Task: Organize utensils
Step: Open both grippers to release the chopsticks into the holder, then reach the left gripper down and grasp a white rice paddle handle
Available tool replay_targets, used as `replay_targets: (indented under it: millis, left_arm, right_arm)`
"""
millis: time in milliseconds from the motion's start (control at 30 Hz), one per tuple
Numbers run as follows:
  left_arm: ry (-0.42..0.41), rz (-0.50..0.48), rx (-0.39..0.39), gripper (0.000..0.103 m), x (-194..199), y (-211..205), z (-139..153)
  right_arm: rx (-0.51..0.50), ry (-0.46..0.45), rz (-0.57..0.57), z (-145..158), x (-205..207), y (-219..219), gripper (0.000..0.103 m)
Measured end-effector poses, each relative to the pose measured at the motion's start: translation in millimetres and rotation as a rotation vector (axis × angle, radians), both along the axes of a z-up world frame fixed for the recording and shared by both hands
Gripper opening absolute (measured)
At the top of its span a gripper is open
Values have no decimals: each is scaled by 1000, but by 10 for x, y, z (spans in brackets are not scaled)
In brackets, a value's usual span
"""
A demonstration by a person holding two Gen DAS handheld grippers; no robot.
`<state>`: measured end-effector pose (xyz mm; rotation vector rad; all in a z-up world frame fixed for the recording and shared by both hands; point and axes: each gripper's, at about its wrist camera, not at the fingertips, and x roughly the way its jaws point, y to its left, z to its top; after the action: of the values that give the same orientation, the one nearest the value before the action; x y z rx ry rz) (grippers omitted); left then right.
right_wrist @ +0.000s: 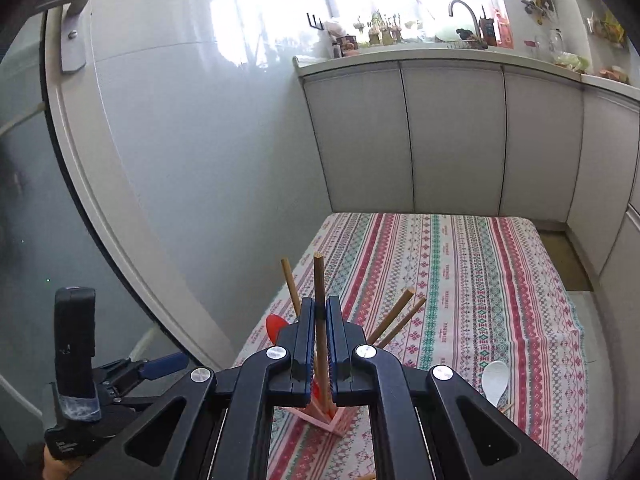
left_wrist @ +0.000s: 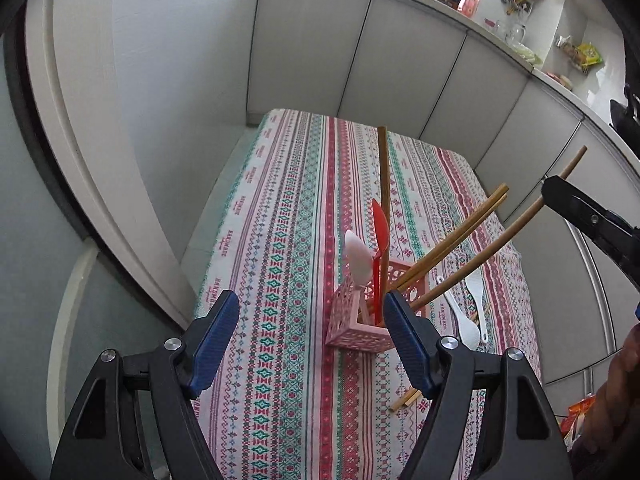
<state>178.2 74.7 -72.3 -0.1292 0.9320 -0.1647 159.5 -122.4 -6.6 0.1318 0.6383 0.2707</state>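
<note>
A pink lattice utensil holder [left_wrist: 360, 322] stands on the patterned tablecloth [left_wrist: 288, 240]. It holds a red spoon [left_wrist: 379, 220], a white spoon [left_wrist: 358, 258] and several wooden chopsticks [left_wrist: 452, 236]. My right gripper [right_wrist: 320, 312] is shut on one wooden chopstick [right_wrist: 319, 280], whose lower end is in the holder [right_wrist: 320, 420]. In the left wrist view the right gripper [left_wrist: 560, 190] grips that chopstick [left_wrist: 500, 244] near its upper end. My left gripper [left_wrist: 310, 320] is open and empty, just in front of the holder.
Two white spoons [left_wrist: 464, 320] lie on the cloth right of the holder, one visible in the right wrist view [right_wrist: 495, 380]. More chopsticks [left_wrist: 404, 398] lie near the front edge. Grey cabinets [left_wrist: 360, 60] stand behind the table, a white door frame [left_wrist: 100, 160] on the left.
</note>
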Motion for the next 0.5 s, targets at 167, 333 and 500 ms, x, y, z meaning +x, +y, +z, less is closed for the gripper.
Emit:
replay_targets:
  millis: [167,333,500]
  left_arm:
    - [20,-4,18,77,31,-30,-21]
    - [46,-17,26,77,42,-52,-53]
    - [64,-40,38,77,6,-118,-56]
  right_arm:
    - [-9,33,24,-121,85,123,5]
    - [8,76,53,-153,110,115,7]
    - [62,72,7,14,5,-228,18]
